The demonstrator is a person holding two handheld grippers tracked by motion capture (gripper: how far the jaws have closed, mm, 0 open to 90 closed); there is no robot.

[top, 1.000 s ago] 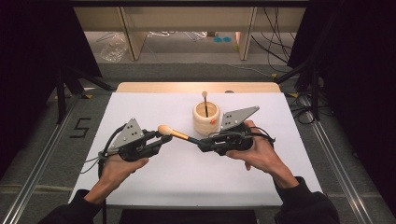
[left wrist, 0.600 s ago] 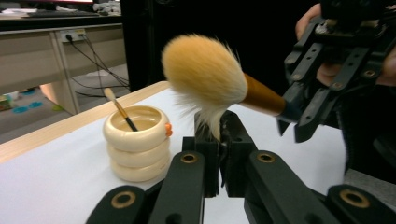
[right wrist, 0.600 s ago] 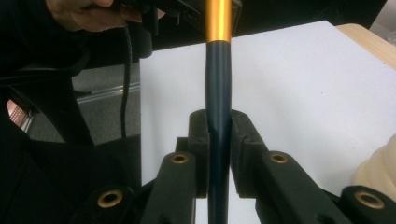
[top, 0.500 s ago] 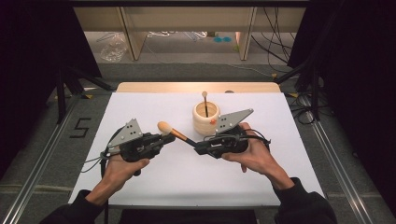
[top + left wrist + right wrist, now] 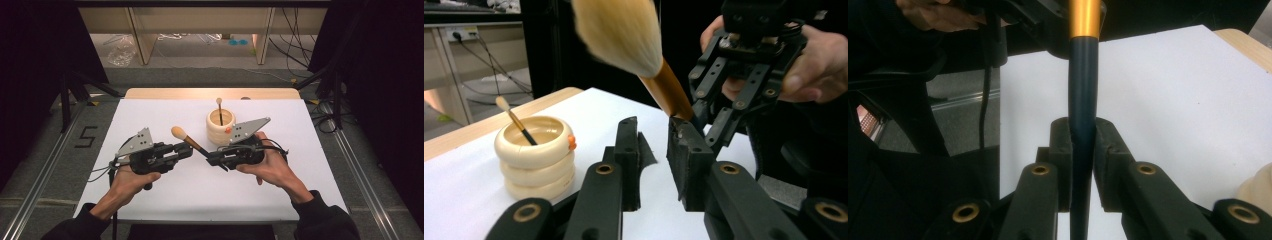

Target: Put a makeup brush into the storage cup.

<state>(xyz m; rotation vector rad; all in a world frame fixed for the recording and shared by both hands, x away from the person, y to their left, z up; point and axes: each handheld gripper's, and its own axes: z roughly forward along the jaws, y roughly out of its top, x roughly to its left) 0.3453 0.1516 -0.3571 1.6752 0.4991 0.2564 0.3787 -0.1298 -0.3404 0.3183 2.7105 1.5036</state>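
Note:
A large makeup brush [image 5: 191,142] with a tan head, gold ferrule and dark handle slants up to the left over the white table. My right gripper [image 5: 214,160] is shut on its dark handle [image 5: 1082,135]. My left gripper [image 5: 186,150] sits just left of the brush; its jaws have just been opening. In the left gripper view the left gripper [image 5: 656,127] has nothing between its pads, and the brush head [image 5: 624,35] hangs above and beyond them. A cream ringed cup [image 5: 220,127] behind the grippers holds a small brush [image 5: 219,106].
The white sheet [image 5: 150,115] covers the table, with a wooden strip along its far edge [image 5: 210,93]. Black stands and cables flank both sides. Both forearms come in from the near edge.
The brush head has lifted up and away from the left gripper's tips. The left jaws have parted and let go of it. The right gripper has kept its hold on the handle.

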